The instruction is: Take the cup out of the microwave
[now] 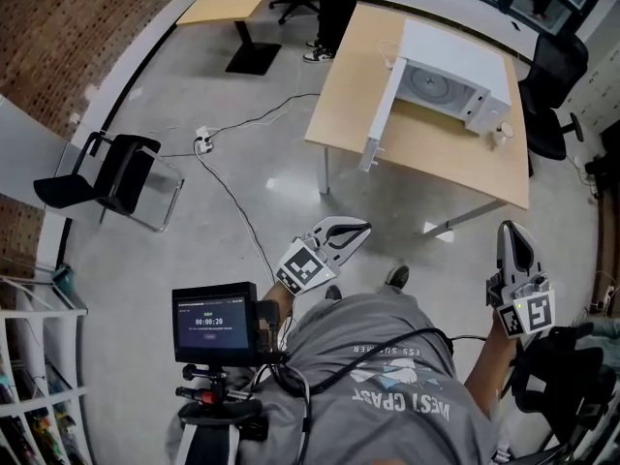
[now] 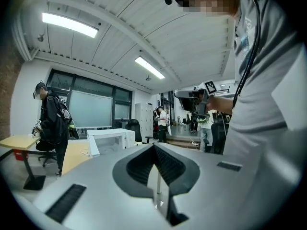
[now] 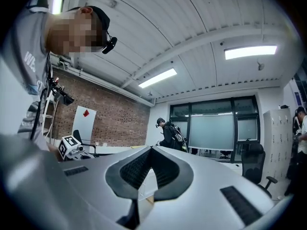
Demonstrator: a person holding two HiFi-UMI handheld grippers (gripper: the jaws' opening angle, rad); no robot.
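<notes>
Both tools are idle from where I stand: the left gripper (image 1: pixel 360 229) and the right gripper (image 1: pixel 512 231) are held out in front of the person's grey shirt, each with its jaws pressed together at the tips and nothing between them, which each gripper's own view bears out. They are well short of the wooden table (image 1: pixel 426 158), with bare floor in between and a cable (image 1: pixel 237 201) trailing off to the left. On the table sits the white microwave (image 1: pixel 455 66), its door (image 1: pixel 380 119) swung wide open and the turntable (image 1: pixel 433 83) looking bare. What I take to be the cup (image 1: pixel 504 132), small and pale, stands on the tabletop just beside the microwave's right front corner, so to my eye it is already out. If anything remains, I'd say it is only the door. Walk round clear of the cable, push the door's outer edge with closed jaws, slowly, and keep the right gripper away from the cup, which sits near the table's edge and would tip easily.
</notes>
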